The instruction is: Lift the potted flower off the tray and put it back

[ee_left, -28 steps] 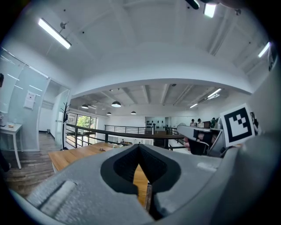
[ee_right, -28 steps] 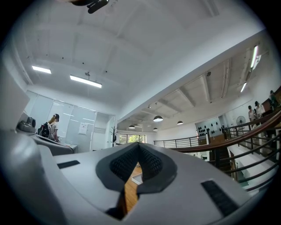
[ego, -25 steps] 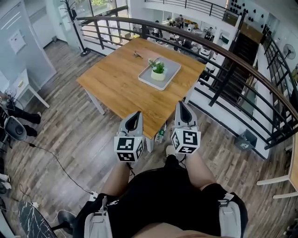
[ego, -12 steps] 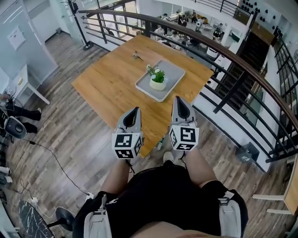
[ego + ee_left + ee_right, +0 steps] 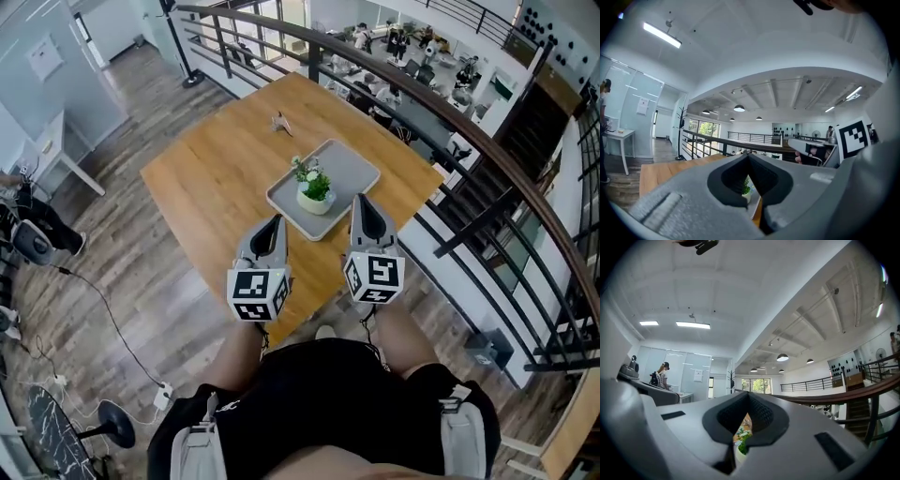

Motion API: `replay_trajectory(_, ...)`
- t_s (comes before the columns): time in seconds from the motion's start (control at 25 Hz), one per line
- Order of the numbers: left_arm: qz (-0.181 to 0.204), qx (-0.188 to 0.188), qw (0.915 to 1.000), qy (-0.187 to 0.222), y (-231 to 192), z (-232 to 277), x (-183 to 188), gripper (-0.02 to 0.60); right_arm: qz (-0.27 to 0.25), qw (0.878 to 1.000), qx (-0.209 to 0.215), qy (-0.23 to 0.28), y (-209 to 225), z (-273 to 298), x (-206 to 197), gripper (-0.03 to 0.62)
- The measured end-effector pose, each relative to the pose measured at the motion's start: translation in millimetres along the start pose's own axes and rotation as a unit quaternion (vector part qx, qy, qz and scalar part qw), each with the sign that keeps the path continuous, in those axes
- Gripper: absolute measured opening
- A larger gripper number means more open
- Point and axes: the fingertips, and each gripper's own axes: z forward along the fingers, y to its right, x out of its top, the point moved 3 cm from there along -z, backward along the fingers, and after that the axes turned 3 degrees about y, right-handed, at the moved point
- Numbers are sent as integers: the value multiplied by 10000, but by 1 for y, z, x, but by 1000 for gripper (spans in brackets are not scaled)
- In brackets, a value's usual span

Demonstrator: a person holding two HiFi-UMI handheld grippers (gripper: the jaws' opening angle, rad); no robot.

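Potted flower (image 5: 314, 195) on tray (image 5: 354, 172), ahead of left gripper (image 5: 274, 225), right gripper (image 5: 364, 202).

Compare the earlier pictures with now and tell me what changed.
The person has walked up to the table: the left gripper and right gripper, earlier well short of the tray, now show close to its near side. Nothing was grasped or released. Both grippers stay shut and empty; the potted flower stays on the tray.
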Motion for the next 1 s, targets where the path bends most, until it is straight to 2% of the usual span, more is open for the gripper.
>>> replay_trajectory(0.24,-115,152,9998,-91,-5,12,-1,12,-1,9996,280,-11,3,27,-4,-3)
replay_trajectory(0.36,-106,184,9998,-17,-22,13,-1,12,-96,9996,232,116,-5,37,-6,-3)
replay_trajectory(0.44,-215,216,9995,-112,-32,10,-8,12,-164,9994,255,148,-12,38,-6,-3)
replay_trajectory(0.56,-357,235,9989,-177,-37,4,-13,12,-228,9970,676,292,-24,37,-5,-3)
replay_trajectory(0.64,-318,232,9991,-173,-40,4,-12,12,-207,9929,1113,378,-37,41,-7,258)
replay_trajectory(0.76,-290,267,9990,-189,-46,2,-13,12,-171,9902,1360,268,-50,46,-16,427)
replay_trajectory(0.88,-254,331,9990,-160,-52,2,-11,12,-298,9890,1446,44,-57,53,-29,544)
replay_trajectory(0.92,-243,354,9990,-145,-54,1,-11,12,-345,9884,1481,-29,-60,55,-34,569)
replay_trajectory(1.0,-232,403,9989,-118,-59,-1,-8,12,-392,9876,1510,-151,-64,58,-42,580)
